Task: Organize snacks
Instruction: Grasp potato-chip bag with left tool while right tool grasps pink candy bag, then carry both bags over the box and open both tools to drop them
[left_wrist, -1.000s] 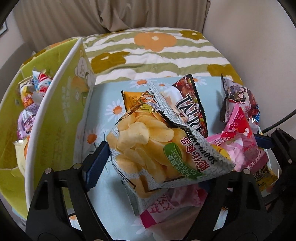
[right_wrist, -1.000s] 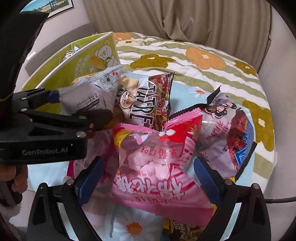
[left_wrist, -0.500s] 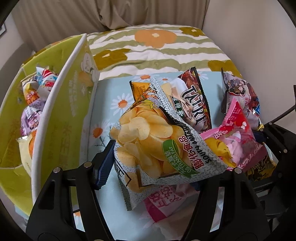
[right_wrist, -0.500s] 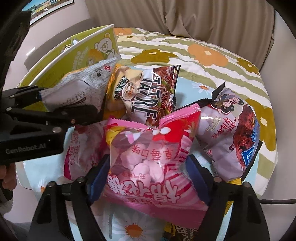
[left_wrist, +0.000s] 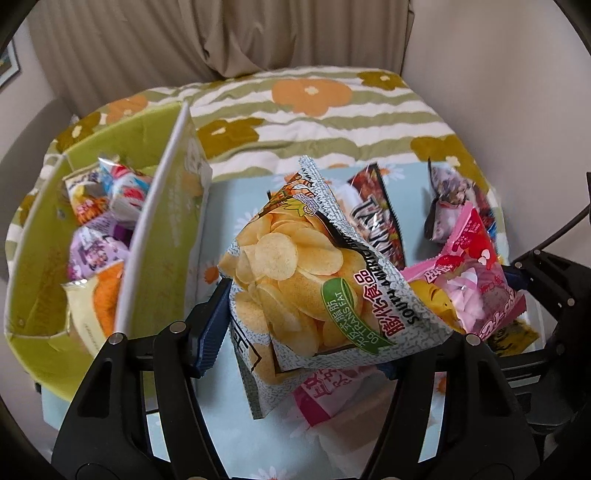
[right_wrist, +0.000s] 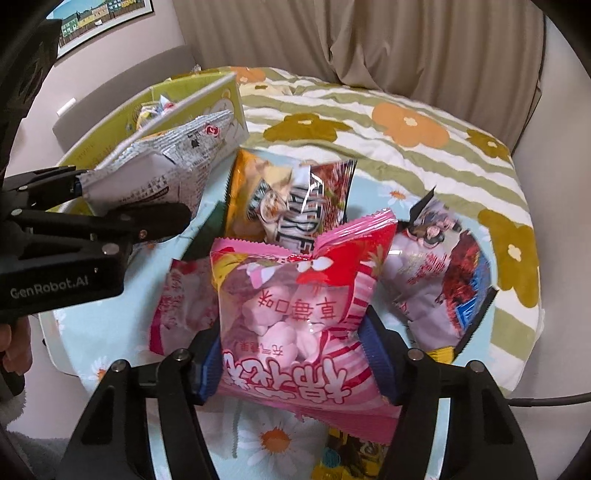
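A grey potato chip bag (left_wrist: 295, 280) hangs tilted above the daisy mat (left_wrist: 229, 206). My left gripper (left_wrist: 303, 332) is closing, and its pads press the bag's lower part. The bag's printed back (right_wrist: 166, 170) shows in the right wrist view. A pink marshmallow bag (right_wrist: 291, 302) bulges between the blue pads of my right gripper (right_wrist: 291, 362), whose jaws are closing on it. The same pink bag (left_wrist: 476, 280) appears at the right of the left wrist view. A green box (left_wrist: 162, 229) with several snack packs inside stands at the left.
On the mat lie a brown snack bag (right_wrist: 295, 206), a purple bag (right_wrist: 432, 273), a second pink bag (right_wrist: 184, 295) and a yellow pack (left_wrist: 513, 332). A flowered bedspread (left_wrist: 314, 110) stretches behind, and beyond it a curtain. A hand shows at the left edge.
Both grippers narrowed onto their bags and rose. The right jaws went from wide apart to squeezing the pink bag. The chip bag lifted off the mat.
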